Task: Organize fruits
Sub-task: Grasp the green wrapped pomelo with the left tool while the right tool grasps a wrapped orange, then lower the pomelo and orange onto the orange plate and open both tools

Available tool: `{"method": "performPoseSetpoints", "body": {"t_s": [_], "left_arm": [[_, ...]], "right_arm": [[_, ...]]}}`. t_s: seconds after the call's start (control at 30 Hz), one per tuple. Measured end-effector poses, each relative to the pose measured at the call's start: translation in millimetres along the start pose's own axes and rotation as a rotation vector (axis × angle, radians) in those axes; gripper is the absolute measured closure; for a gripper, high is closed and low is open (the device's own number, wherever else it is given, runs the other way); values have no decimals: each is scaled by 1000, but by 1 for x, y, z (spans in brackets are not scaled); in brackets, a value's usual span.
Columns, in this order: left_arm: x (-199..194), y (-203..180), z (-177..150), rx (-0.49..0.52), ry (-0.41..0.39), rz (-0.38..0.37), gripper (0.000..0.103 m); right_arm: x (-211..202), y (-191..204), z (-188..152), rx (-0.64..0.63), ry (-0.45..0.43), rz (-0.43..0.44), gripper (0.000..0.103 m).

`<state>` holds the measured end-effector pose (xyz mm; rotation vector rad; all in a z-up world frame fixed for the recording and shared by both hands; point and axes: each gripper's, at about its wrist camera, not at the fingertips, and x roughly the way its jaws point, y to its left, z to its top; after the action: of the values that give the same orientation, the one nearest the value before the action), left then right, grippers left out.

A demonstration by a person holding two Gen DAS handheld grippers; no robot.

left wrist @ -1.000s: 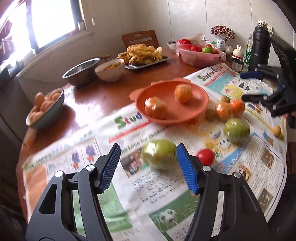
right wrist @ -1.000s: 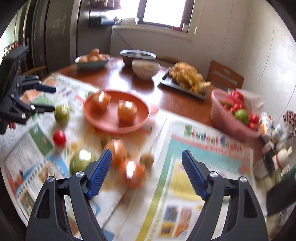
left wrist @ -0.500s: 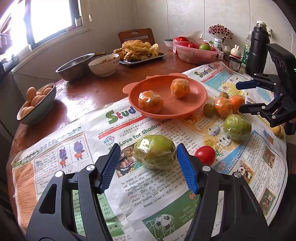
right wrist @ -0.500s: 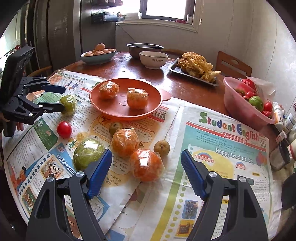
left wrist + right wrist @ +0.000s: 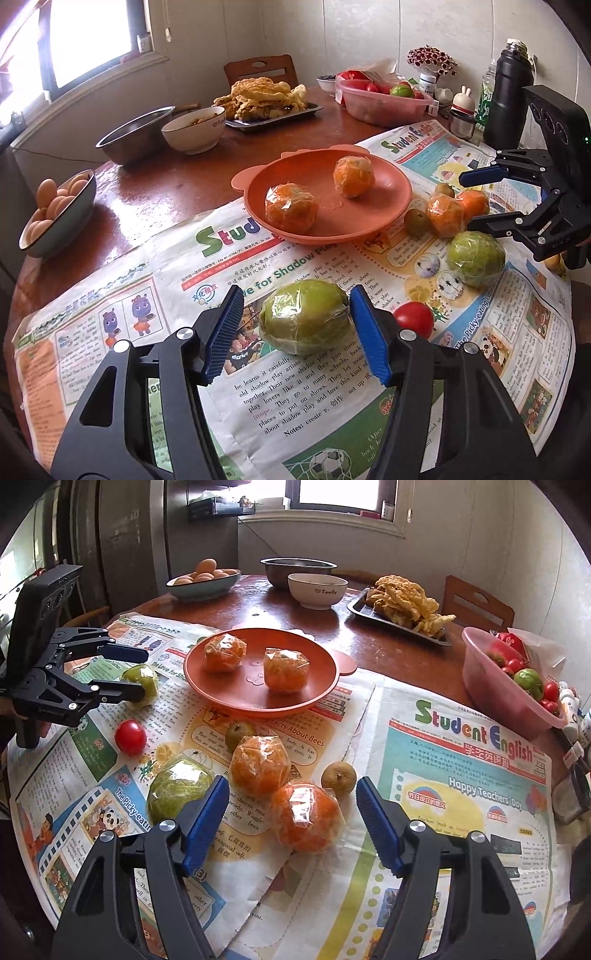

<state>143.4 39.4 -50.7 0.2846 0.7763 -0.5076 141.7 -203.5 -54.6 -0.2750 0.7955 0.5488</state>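
Observation:
A green fruit in plastic wrap (image 5: 304, 317) lies on the newspaper between the fingers of my left gripper (image 5: 295, 290). Its jaws are closing; the left pad still stands clear of the fruit. My right gripper (image 5: 291, 780) is closing too, around a wrapped orange (image 5: 306, 818) that neither pad touches. A second wrapped orange (image 5: 258, 766) sits just behind it, a second green fruit (image 5: 179, 790) to its left. A red tomato (image 5: 130, 737) and two small brownish fruits (image 5: 338, 777) lie nearby. The orange plate (image 5: 325, 218) holds two wrapped oranges.
Beyond the newspaper stand a bowl of eggs (image 5: 55, 210), a steel bowl (image 5: 133, 136), a white bowl (image 5: 192, 131), a tray of fried food (image 5: 266, 101) and a pink basin of tomatoes (image 5: 509, 686). A black flask (image 5: 508, 92) and small bottles crowd the far right.
Both grippers have eased forward onto their fruit: the green fruit and the wrapped orange now sit between the pads. Both pairs of jaws have narrowed a little.

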Motion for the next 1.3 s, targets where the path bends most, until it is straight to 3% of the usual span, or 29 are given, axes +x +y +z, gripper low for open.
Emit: {"method": "performPoseSetpoints", "body": {"t_s": [0.3, 0.47, 0.87, 0.97, 1.1, 1.3], "left_arm": [[2, 1, 2, 2, 10, -16, 53], [3, 0, 2, 0, 20, -37, 61], [6, 2, -1, -21, 35, -57, 61], [7, 2, -1, -28, 43, -61, 61], [7, 3, -1, -38, 47, -62, 61], [6, 4, -2, -54, 57, -59, 62]], "right_arm": [[3, -7, -1, 45, 25, 33, 34], [4, -10, -1, 67, 38, 67, 39], [10, -13, -2, 106, 75, 94, 41], [11, -14, -3, 110, 78, 98, 44], [14, -15, -3, 118, 97, 90, 61], [13, -16, -5, 126, 94, 96, 62]]}}
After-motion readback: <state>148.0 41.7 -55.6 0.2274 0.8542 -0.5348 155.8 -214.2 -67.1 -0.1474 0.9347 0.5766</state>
